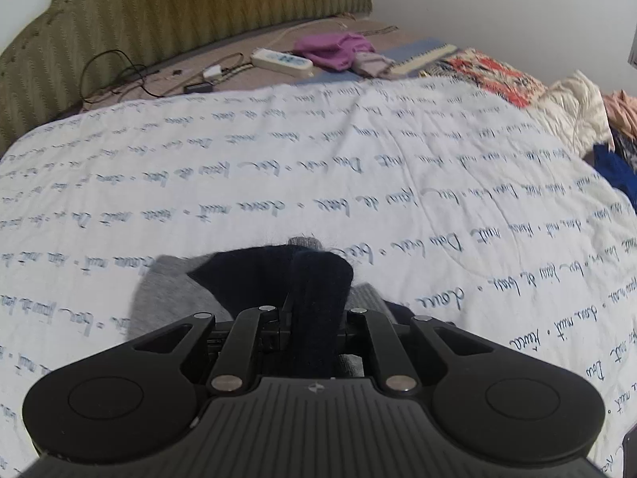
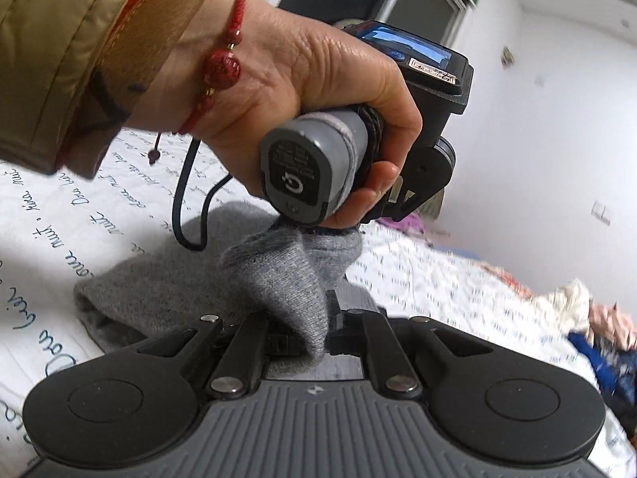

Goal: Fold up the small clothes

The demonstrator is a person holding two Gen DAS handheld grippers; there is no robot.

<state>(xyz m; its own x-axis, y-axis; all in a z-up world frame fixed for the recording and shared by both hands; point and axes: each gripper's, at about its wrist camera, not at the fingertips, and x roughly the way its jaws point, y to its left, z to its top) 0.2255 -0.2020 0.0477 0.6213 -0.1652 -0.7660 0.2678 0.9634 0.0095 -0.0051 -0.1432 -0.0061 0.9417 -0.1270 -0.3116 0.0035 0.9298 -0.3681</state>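
Over script-print quilt – both grippers pinch grey-navy knit garment: left gripper on navy part, right gripper on grey edge – lifting for fold.

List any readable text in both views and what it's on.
"Dors bien", "douce nuit": likely readings of the cursive script repeated in rows on the quilt; the rest is too distorted.
Power symbol only: end cap of the gripper handle; small print around it unreadable.
Sticker on the other gripper's body: blurred.
Power strip: blue marking, unreadable.
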